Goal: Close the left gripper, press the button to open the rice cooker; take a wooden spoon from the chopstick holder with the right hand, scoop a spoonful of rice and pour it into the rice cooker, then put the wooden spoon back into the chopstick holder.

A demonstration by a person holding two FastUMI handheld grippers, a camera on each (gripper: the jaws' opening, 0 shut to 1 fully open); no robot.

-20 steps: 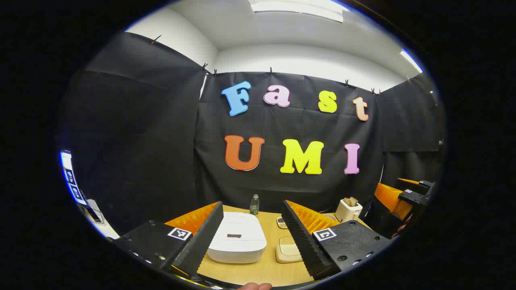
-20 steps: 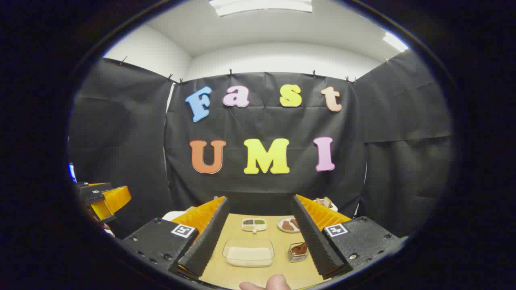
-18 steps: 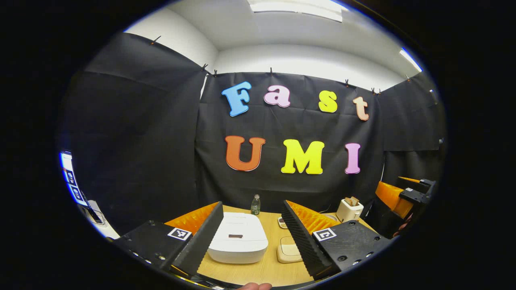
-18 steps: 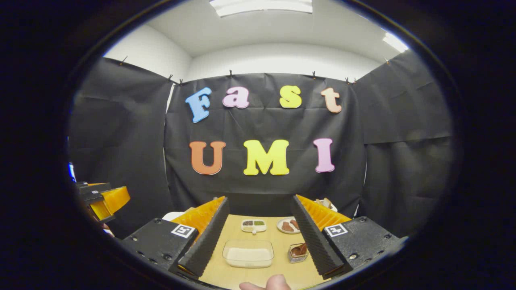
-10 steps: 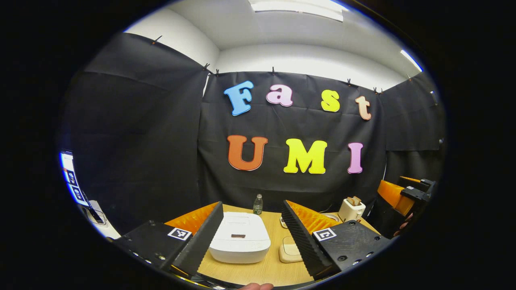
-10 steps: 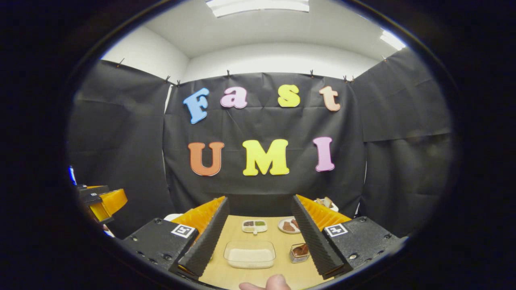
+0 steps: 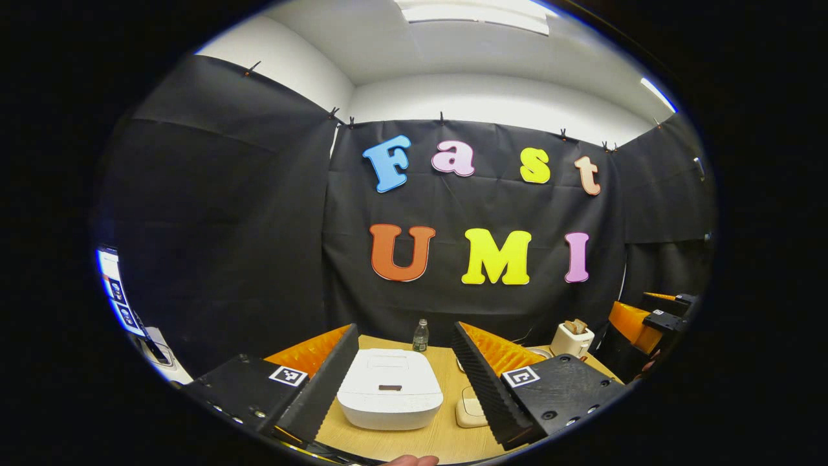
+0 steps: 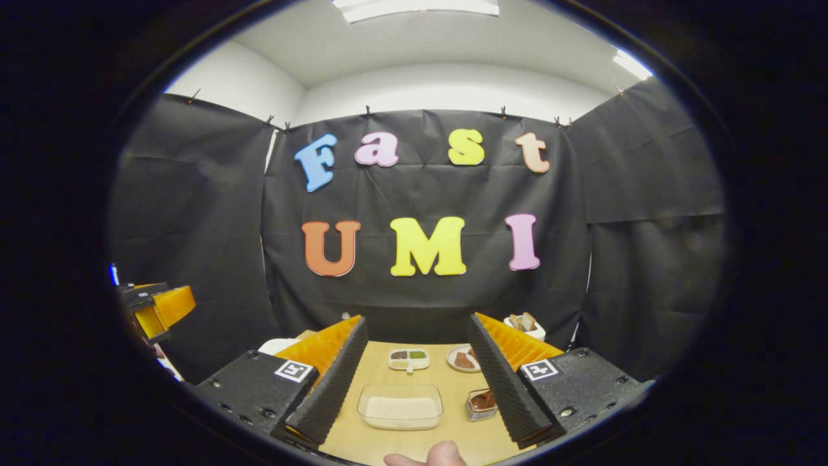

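Since the earlier frames, the scene in the left gripper view is seen to have slid a little rightward and downward, so that the rice cooker [image 7: 390, 389] is now framed more centrally between the fingers of the left tongs [image 7: 404, 375]. These tongs are held wide open, with nothing between them, well short of the cooker, which rests lid-down-shut on the tabletop [image 7: 446, 375]. A dark slot-like mark [image 7: 389, 388] on the front of the lid is judged to be the release button; it is small, so a closed, stiff tip would be needed to press squarely on it, and the smooth white shell is likely to slip if it is pushed off-centre. A bottle [image 7: 420, 336] and a toaster [image 7: 572, 336] stand behind, and the other tongs are seen at the right edge. In the right gripper view, the wall is seen to have dropped slightly since before. The right tongs [image 8: 417, 378] are likewise spread open and empty, above a clear tray of rice [image 8: 400, 406]. Just right of it stands a small holder [image 8: 480, 404] with something brown inside, judged to be the wooden spoon: light and rigid, best taken by its handle, though its handle cannot be made out clearly.
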